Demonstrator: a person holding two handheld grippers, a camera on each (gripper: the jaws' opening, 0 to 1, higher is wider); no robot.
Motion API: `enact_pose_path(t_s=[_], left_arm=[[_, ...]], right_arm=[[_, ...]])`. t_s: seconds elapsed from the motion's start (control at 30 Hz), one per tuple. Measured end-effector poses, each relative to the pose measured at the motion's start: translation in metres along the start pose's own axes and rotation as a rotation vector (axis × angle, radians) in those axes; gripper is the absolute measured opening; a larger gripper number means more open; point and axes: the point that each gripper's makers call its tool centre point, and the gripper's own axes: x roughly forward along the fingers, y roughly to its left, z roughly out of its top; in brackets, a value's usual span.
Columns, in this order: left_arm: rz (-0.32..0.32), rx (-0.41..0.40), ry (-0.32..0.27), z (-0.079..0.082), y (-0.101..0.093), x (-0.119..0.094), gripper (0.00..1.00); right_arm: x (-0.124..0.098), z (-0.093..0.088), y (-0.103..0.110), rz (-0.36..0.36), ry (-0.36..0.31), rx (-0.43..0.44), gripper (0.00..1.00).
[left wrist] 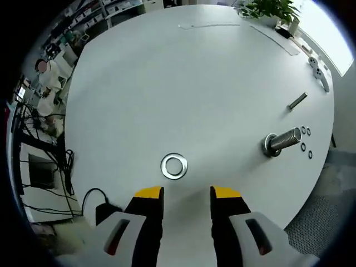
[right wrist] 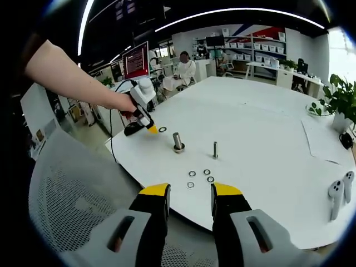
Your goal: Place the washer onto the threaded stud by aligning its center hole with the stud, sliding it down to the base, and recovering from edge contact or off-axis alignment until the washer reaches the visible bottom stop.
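Left gripper view is showing the left gripper [left wrist: 186, 193] hovering low over the white round table [left wrist: 167, 89] with its yellow-tipped jaws standing apart and nothing between them. The large washer [left wrist: 173, 166] is lying flat on the table just ahead of the jaw tips, slightly toward the left jaw. The threaded stud [left wrist: 281, 141] with its wide base is standing well off to the right, with four small washers [left wrist: 305, 140] scattered just beyond it and a thinner bolt [left wrist: 297, 101] farther back.

In the right gripper view, the right gripper [right wrist: 189, 192] is waiting off the table edge, jaws likewise spread and empty, looking across at the stud [right wrist: 178, 142], the thin bolt [right wrist: 215, 149] and the small washers [right wrist: 199, 177]. The left gripper [right wrist: 146, 117], held in a person's hand [right wrist: 123, 103], is reaching toward the large washer [right wrist: 162, 129].

The main risk is lying in the pickup: a thin flat ring on a smooth tabletop is giving the jaws little edge to bite, so it is likely to skid away or flip out as they are closing. Because it is sitting off centre between the jaws, one tip may be pushing it before the other arrives. A tilted hold would then be catching the hole's rim on the stud's threads. Whether the hole clears the stud comfortably is hard to judge at this size.
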Motion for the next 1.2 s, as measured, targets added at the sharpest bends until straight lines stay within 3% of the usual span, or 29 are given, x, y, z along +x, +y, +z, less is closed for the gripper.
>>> enact_pose_path(t_s=[0.23,0.4,0.8,0.93,1.0,1.2], left_arm=[[0.011,-0.037,-0.009,0.009,0.007,0.009,0.32],[0.033,-0.004,-0.015,0.015,0.009,0.016,0.32],[0.012,-0.019,0.005,0.015,0.014,0.025,0.31],[0.009,-0.020,0.001,0.017,0.013,0.027,0.29],[-0.023,-0.043,0.004,0.018,0.008,0.028,0.25],[-0.015,-0.024,0.005,0.019,0.007,0.028,0.21]], right_arm=[[0.000,-0.001,-0.001,-0.003,0.006,-0.001,0.32],[0.000,-0.001,-0.001,-0.006,0.009,0.000,0.32],[0.000,-0.002,-0.004,-0.010,0.015,0.001,0.32],[0.000,-0.002,-0.003,-0.010,0.017,0.000,0.32],[0.000,-0.002,-0.003,-0.010,0.018,-0.001,0.32],[0.000,-0.002,-0.004,-0.010,0.017,-0.002,0.32]])
